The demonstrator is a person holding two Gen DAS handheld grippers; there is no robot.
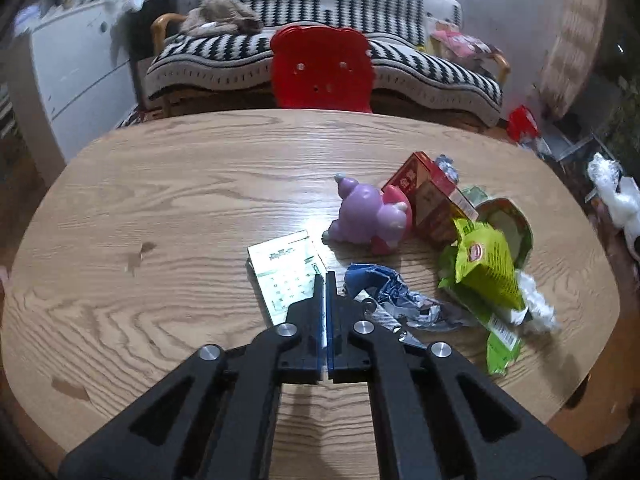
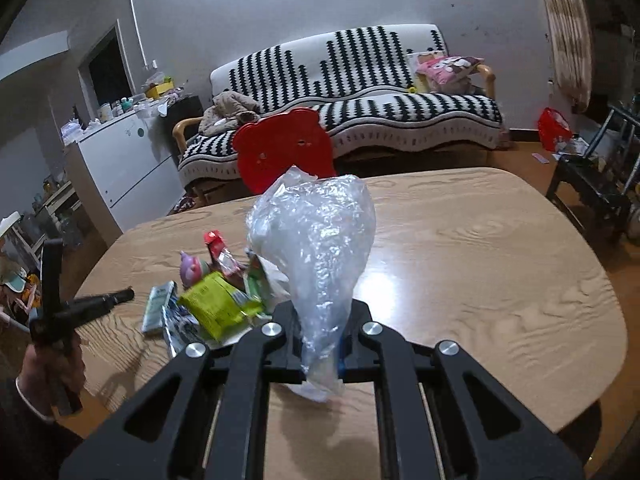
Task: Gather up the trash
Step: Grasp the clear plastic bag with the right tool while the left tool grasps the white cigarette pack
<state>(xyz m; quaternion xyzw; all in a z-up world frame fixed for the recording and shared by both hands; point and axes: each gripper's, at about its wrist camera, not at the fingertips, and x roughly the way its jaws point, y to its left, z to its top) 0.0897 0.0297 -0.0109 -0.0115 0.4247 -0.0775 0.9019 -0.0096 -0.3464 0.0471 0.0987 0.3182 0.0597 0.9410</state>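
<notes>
My right gripper (image 2: 324,309) is shut on a crumpled clear plastic bag (image 2: 316,240), which stands up between its fingers above the wooden table (image 2: 500,280). My left gripper (image 1: 325,278) is shut, with nothing visible between its pads; its tips hover over the edge of a white and green paper packet (image 1: 286,276). Right of it lies the trash pile: a blue and silver wrapper (image 1: 384,288), a green snack bag (image 1: 486,264), a red carton (image 1: 424,196) and white tissue (image 1: 536,304). In the right wrist view the left gripper (image 2: 128,294) sits left of that pile (image 2: 216,308).
A purple toy pig (image 1: 368,216) stands among the trash. A red chair (image 1: 322,70) is at the table's far edge, with a striped sofa (image 1: 320,8) behind it and a white cabinet (image 1: 72,76) to the left. A person's hand (image 2: 52,364) holds the left gripper.
</notes>
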